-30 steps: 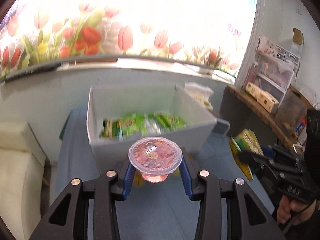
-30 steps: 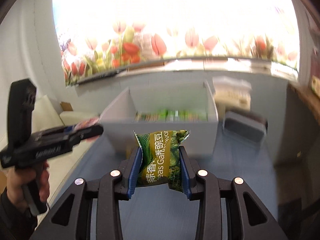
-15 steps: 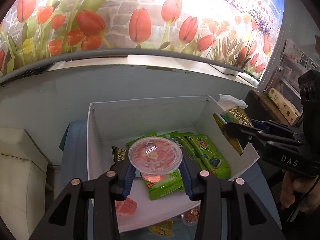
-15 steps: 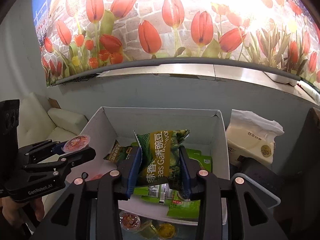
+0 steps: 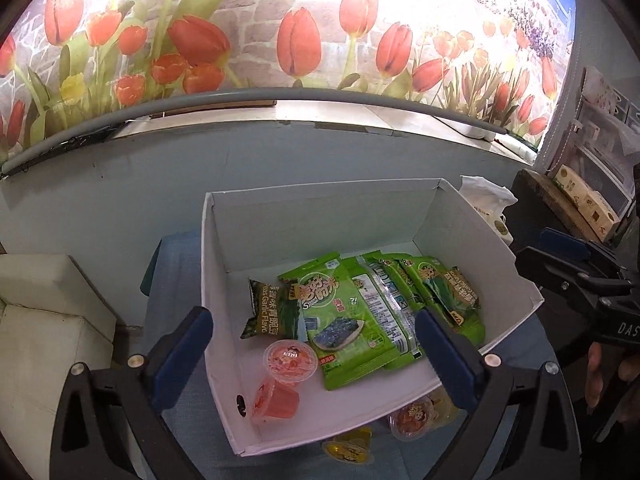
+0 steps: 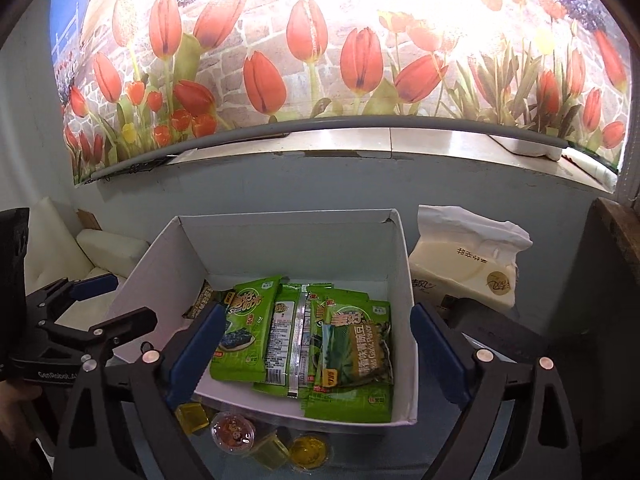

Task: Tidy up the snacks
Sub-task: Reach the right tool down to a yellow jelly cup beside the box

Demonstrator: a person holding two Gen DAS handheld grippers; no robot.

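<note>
A white cardboard box holds several green snack packs. My left gripper hovers over its near left corner. Its jaws are opening, and the pads touch nothing. Below them a pink jelly cup sits on the box floor beside a second, tipped pink cup. My right gripper hangs over the box's right half, jaws opening and empty. The garlic pea pack lies loose on the green packs under it. Each gripper also shows in the other's view: left gripper, right gripper.
Loose jelly cups lie on the blue tablecloth in front of the box: an orange one and yellow ones. A tissue pack stands right of the box. A grey wall with a tulip mural rises behind.
Both grippers moved forward over the box, then opened. The left one dropped the pink jelly cup into the box; the right one dropped the pea pack onto the green packs.
</note>
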